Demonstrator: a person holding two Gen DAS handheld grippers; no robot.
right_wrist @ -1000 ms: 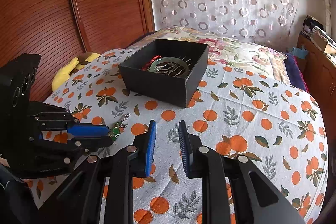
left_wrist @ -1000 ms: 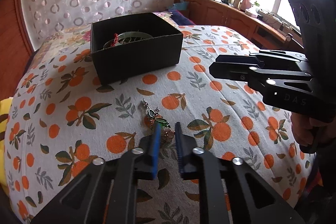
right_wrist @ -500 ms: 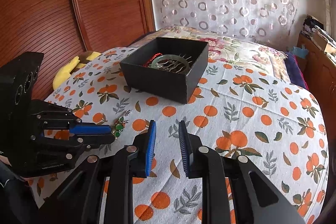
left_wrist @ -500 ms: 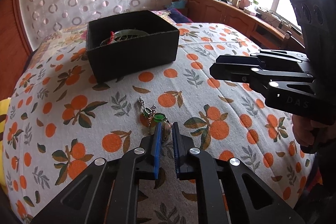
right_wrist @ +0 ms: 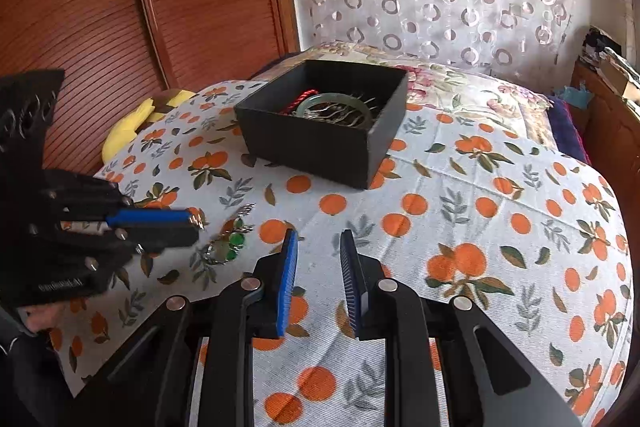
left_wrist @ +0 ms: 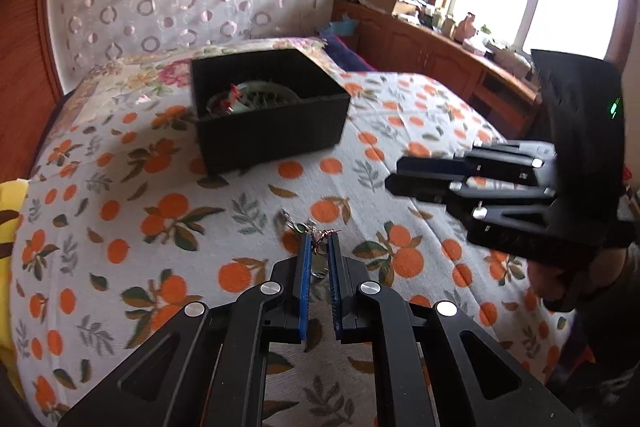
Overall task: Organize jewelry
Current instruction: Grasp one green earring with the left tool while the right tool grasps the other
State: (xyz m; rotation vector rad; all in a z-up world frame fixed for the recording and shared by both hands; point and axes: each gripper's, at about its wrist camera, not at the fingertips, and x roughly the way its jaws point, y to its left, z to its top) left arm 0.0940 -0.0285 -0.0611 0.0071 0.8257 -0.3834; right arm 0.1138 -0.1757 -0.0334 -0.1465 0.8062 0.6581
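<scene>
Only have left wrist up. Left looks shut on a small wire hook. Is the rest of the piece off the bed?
Observer: Doesn't look like it. In the right wrist view a green piece rests on the bedspread just past the left gripper. I can't tell if it's joined to the hook.
Operator: Right gripper is blurred side-on for me. Is it carrying anything?
Observer: No. The right gripper has its jaws open with only bedspread showing between them.
</scene>
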